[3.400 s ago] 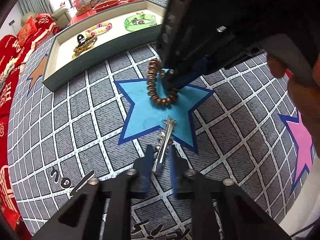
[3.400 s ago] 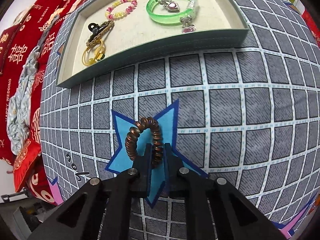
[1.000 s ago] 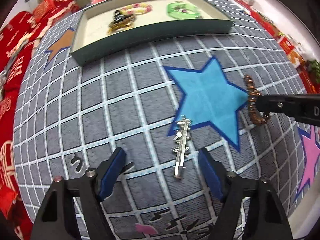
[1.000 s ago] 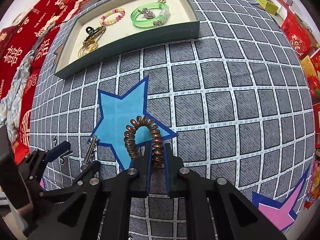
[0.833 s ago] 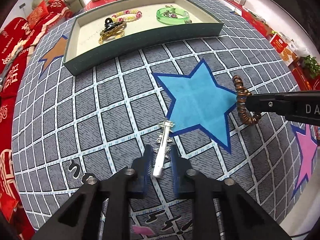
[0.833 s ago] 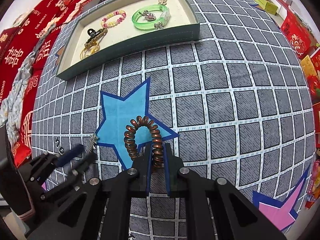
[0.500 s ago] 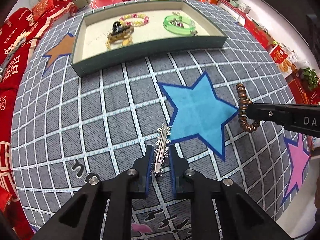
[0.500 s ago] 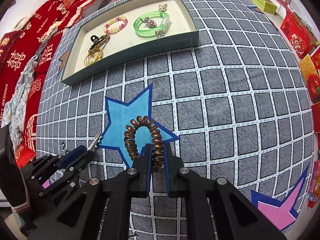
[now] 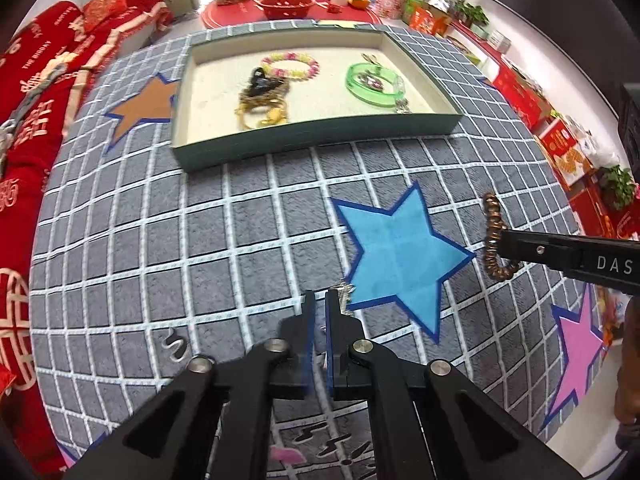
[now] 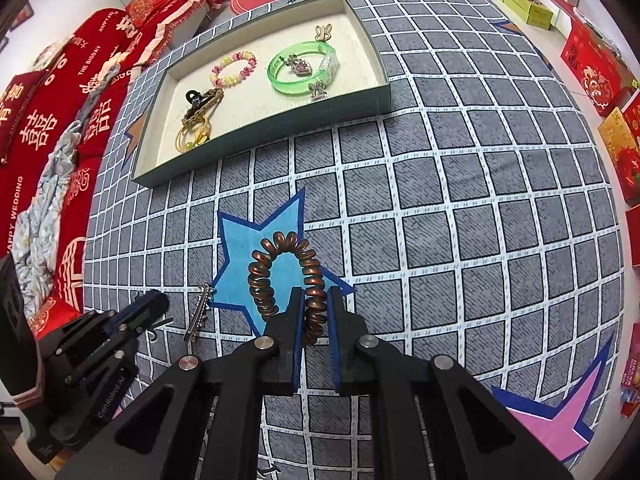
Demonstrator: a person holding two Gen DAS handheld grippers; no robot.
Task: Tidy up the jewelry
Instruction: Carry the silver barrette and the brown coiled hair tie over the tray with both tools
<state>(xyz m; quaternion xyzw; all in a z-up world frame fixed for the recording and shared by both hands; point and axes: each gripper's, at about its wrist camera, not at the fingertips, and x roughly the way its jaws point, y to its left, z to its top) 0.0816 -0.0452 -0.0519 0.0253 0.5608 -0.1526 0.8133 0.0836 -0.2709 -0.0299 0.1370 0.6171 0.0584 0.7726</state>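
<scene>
My right gripper (image 10: pixel 314 302) is shut on a copper spiral hair tie (image 10: pixel 286 276) and holds it above the blue star (image 10: pixel 248 248); the tie also shows in the left wrist view (image 9: pixel 494 240). My left gripper (image 9: pixel 319 300) is shut with nothing between its pads. The silver hair clip (image 10: pixel 199 312) lies on the carpet beside the left gripper; only its tip (image 9: pixel 346 292) shows right of the left fingers. The green tray (image 9: pixel 320 136) (image 10: pixel 260 136) holds a green bangle (image 10: pixel 302 68), a bead bracelet (image 10: pixel 234 68) and a dark claw clip (image 10: pixel 200 106).
A grey grid carpet (image 9: pixel 200 240) with orange (image 9: pixel 144 106) and pink (image 9: pixel 580 344) stars covers the floor. Red bedding (image 10: pixel 48 120) lies at the left. Red boxes (image 10: pixel 592 64) line the right side.
My left gripper had closed on the silver clip and lifted; now the clip has slipped out and lies beside its fingers. My right gripper has kept the hair tie and risen slightly.
</scene>
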